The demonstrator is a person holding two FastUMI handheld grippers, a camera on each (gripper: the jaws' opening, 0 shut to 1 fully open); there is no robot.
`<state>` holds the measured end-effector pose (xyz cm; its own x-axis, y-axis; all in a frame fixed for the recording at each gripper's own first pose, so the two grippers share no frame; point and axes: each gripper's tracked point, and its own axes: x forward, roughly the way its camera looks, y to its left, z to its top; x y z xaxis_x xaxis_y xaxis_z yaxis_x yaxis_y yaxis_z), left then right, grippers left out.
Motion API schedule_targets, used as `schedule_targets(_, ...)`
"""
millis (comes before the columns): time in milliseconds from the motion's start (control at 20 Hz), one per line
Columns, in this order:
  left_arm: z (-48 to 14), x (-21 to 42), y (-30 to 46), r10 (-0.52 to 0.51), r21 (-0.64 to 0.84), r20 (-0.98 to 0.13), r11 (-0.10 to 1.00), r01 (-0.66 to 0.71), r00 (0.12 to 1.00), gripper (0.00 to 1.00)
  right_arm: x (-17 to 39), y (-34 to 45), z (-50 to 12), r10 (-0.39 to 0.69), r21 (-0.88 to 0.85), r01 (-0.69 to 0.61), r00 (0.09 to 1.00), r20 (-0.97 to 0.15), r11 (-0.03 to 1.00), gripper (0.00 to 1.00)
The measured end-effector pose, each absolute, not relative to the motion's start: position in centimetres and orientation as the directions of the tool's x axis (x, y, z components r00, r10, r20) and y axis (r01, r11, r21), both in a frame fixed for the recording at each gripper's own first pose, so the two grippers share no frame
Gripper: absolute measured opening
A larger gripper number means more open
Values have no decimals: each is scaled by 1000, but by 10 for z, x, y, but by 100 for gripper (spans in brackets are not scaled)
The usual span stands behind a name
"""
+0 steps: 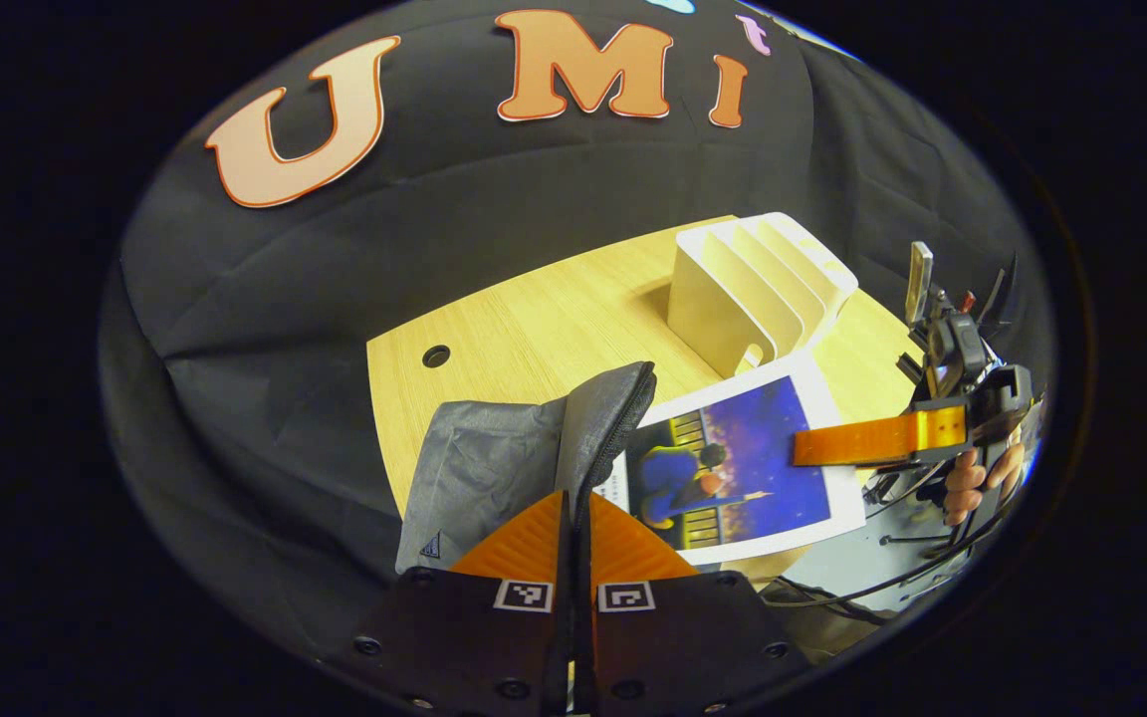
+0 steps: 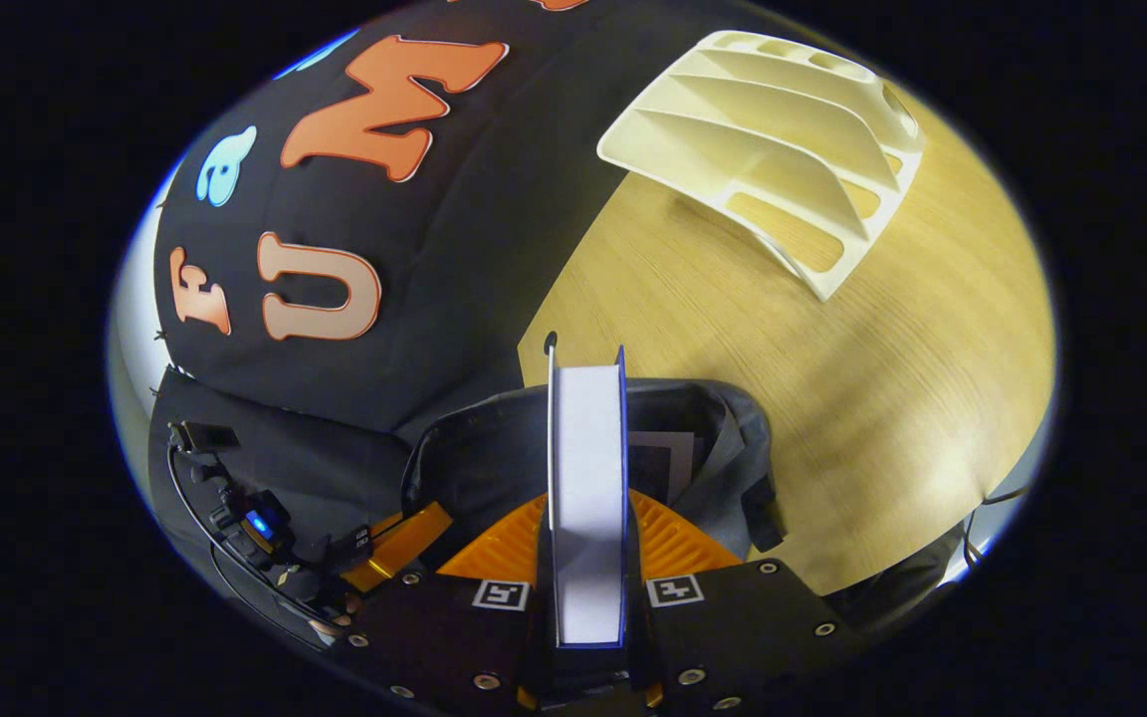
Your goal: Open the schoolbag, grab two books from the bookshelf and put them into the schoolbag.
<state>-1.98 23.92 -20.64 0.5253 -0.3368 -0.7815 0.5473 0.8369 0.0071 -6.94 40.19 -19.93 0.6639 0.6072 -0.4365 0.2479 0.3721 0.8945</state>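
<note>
In the left gripper view the left claw (image 1: 573, 528) is pinched on the schoolbag (image 1: 534, 448) rim on the desk (image 1: 534, 319), which should stay pulled wide. In the right gripper view the right claw (image 2: 588, 543) clamps a book (image 2: 588, 468) edge-on above the bag's mouth; I'd lower it straight in, well clear of the empty bookshelf (image 2: 783, 149).

The light wooden bench (image 1: 534, 319) carries the white bookshelf (image 1: 758, 289), standing empty ahead and to the right of the left tool (image 1: 573, 518). The grey schoolbag (image 1: 494, 468) sits directly before that tool.
</note>
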Motion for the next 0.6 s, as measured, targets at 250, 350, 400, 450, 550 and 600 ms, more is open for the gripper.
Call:
schedule_targets(250,-195,-18,230,-344,35,-768,820,571,540,2,-62,441,-218,622,913,252,671,-404,321,28)
schedule_targets(350,-193,-21,225,-353,36,-768,809,586,535,2,-54,452,-222,613,922,248,691,-384,297,28)
schedule_targets(400,-193,-19,220,-359,42,-764,801,597,536,2,-51,459,-223,610,924,246,696,-378,292,28)
schedule_targets(450,-193,-21,219,-359,50,-764,796,604,537,3,-50,465,-224,612,926,242,697,-373,289,28)
schedule_targets(550,-189,-20,213,-366,59,-755,787,613,543,2,-39,474,-226,615,930,241,699,-365,277,28)
schedule_targets(600,-188,-21,210,-369,56,-755,787,615,541,2,-35,477,-227,613,932,242,704,-359,269,28)
